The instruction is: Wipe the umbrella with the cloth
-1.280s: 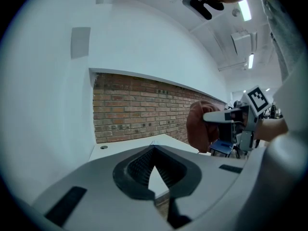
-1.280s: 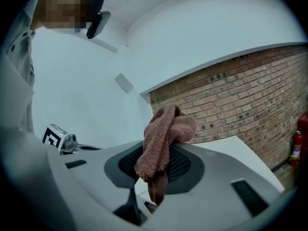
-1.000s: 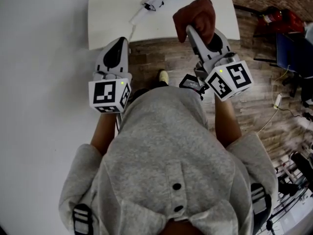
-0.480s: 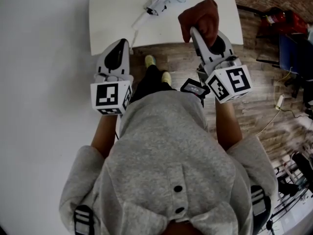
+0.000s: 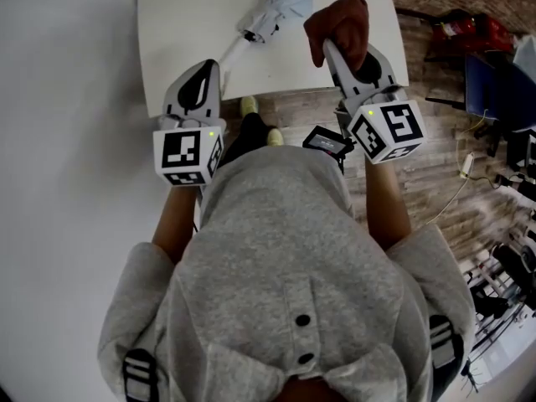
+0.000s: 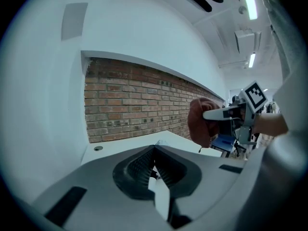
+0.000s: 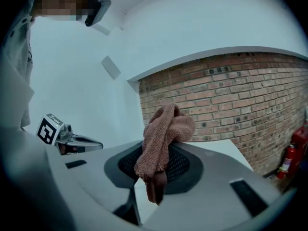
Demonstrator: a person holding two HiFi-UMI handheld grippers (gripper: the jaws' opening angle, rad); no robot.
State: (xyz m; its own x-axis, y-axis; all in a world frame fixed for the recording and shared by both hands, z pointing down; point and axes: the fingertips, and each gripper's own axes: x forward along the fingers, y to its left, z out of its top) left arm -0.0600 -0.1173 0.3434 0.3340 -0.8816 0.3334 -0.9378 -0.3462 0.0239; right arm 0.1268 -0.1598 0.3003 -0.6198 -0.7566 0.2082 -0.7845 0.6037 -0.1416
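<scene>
1. Progress is slight, we judge: no wiping shows yet, only the approach.
2. At the left, the left claw [image 5: 208,65] is clenched on nothing, its tips just over the near edge of the white desk [image 5: 180,23].
3. Toward the middle, the folded umbrella [image 5: 272,8] lies on the desk's far part. Its slender pale end points back toward the left claw, and it touches neither claw.
4. At the right, the right claw [image 5: 333,50] is grasping the brown cloth [image 5: 339,22], which is bunched over its tips, near the umbrella but apart from it.
5. Still to do, as we read it: bring the cloth onto the canopy and rub along it.
6. Against the earlier frames, more of the umbrella now shows and it lies closer to both claws. The cloth grip and the clenched left claw look unchanged.
</scene>
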